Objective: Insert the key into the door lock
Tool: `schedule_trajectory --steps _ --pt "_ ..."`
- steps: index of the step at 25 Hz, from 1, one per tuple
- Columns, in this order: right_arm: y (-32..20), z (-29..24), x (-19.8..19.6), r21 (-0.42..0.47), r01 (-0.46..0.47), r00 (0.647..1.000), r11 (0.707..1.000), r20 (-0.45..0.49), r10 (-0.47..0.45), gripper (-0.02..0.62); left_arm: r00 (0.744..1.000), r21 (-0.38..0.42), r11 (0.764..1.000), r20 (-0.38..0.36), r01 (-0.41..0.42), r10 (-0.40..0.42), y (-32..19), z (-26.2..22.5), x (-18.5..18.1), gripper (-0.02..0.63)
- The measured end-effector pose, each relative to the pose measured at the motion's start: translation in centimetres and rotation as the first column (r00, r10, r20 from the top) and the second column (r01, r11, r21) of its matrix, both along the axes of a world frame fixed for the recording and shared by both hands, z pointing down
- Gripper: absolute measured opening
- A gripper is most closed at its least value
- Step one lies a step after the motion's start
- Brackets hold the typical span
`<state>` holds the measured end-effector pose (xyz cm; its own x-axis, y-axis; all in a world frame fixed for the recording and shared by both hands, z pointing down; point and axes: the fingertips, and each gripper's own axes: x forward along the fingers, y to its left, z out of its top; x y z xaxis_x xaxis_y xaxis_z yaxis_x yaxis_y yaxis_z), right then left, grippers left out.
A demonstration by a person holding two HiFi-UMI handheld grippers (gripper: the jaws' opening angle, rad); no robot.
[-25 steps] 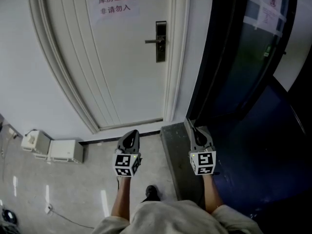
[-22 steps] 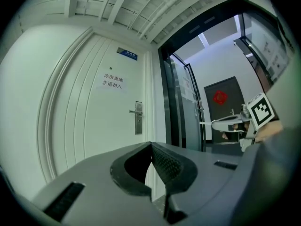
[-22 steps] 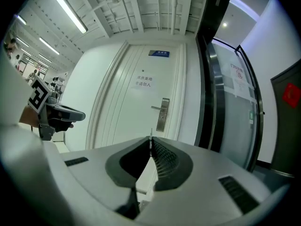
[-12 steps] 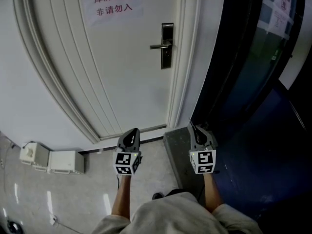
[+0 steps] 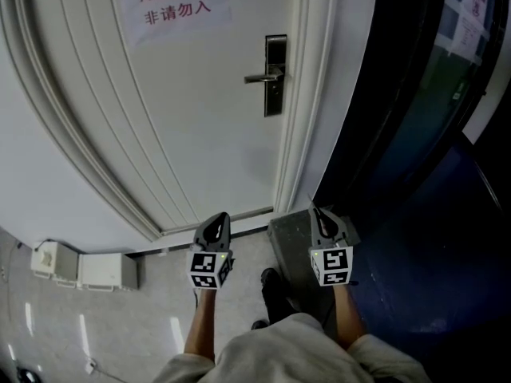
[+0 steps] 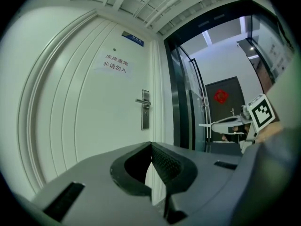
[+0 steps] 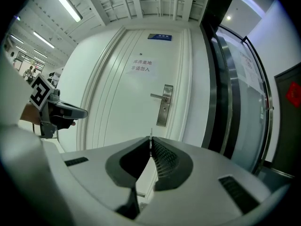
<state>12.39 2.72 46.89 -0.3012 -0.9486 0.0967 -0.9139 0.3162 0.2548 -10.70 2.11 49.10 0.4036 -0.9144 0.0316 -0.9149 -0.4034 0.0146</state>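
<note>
The right gripper [image 7: 151,142] is seen with its two fingers [image 7: 162,163] pressed together. A thin metal key [image 7: 151,134] is clamped between them. Only a narrow sliver of its blade is shown, standing upright just above the fingertips. Nothing else is touched by these fingers.

The door lock [image 7: 164,105] is a tall metal plate with a lever handle [image 7: 157,96] reaching out to its left. It is found ahead of the key's tip and above it, well apart, and no contact with the plate is made.

Over to the left gripper [image 6: 151,146]: its fingers are closed too. The ribbed pad [image 6: 165,163] is laid flat against its partner, and nothing is held between them. From these fingertips the lock is seen ahead and above, a touch to the left, again well apart.

In the head view both pairs of fingers are held side by side, pointed at the foot of the white door [image 5: 200,118]. The lock is placed high above them, between the two lines of the fingertips and nearer the right pair. A paper notice [image 5: 174,0] is fixed higher up on the door, above and left of the lock. A dark glass door [image 5: 399,102] is seen to the right of the right fingers.
</note>
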Motion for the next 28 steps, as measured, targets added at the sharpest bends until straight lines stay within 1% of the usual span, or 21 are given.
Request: schedule_trajectory --steps 6,11,22,25,28 --pt "-6.0 1.2 -0.6 -0.015 0.023 1.0 1.0 0.006 -0.023 0.029 1.0 -0.022 1.0 0.003 0.017 -0.017 -5.4 1.4 -0.4 0.017" --pt "-12.7 1.6 -0.8 -0.024 0.048 0.999 0.999 0.004 -0.048 0.029 1.0 -0.039 0.999 0.01 0.03 -0.029 -11.8 1.8 0.0 0.018" --pt "-30.5 -0.5 -1.3 -0.019 0.136 0.99 0.991 -0.022 -0.136 0.029 0.998 -0.022 0.998 0.013 0.063 -0.063 -29.4 -1.4 1.6 0.018" --pt "-34.4 -0.9 -1.4 -0.014 0.159 0.987 0.987 -0.021 -0.159 0.029 0.997 -0.015 0.997 0.017 0.07 -0.07 -33.2 -2.0 2.2 0.018" --pt "-37.0 -1.0 -1.4 -0.014 0.179 0.984 0.984 -0.019 -0.179 0.029 0.997 -0.01 0.997 0.02 0.08 -0.079 -35.6 -2.4 2.5 0.017"
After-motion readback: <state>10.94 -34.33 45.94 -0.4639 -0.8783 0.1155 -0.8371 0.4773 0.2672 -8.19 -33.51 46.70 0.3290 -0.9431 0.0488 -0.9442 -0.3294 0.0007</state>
